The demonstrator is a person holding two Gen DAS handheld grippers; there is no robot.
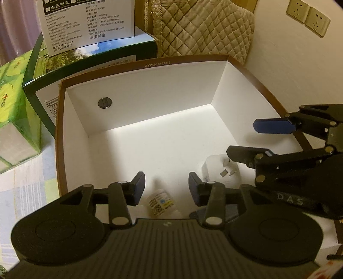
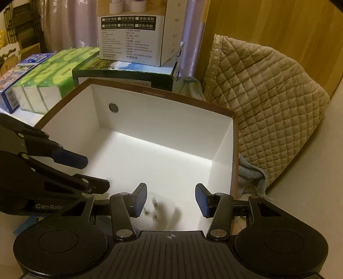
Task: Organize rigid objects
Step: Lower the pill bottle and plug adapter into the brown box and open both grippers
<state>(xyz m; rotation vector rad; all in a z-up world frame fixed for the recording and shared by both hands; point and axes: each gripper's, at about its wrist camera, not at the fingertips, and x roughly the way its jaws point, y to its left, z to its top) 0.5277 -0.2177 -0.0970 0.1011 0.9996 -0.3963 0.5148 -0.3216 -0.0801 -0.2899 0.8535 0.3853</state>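
A white box with a brown rim point(image 1: 137, 64) point(image 2: 235, 137) stands open beneath both grippers. On its floor lies a small white bottle point(image 1: 160, 202) with a printed label, between the fingers of my left gripper point(image 1: 166, 186), which is open and not touching it. Right of the bottle a white plug adapter point(image 1: 220, 171) rests on the floor, prongs up. In the right wrist view the plug point(image 2: 159, 211) is a blur, loose between the spread fingers of my open right gripper point(image 2: 171, 197). Each gripper shows in the other's view: right gripper point(image 1: 255, 139), left gripper point(image 2: 90, 171).
A dark round disc point(image 1: 105, 103) sits on the box's far wall. Behind the box stands a dark green carton point(image 1: 96, 51) with a white printed box point(image 2: 137, 32) on top. Green tissue packs point(image 2: 47, 79) lie left, a quilted beige cushion point(image 2: 268, 107) right, wall sockets point(image 1: 308, 17) beyond.
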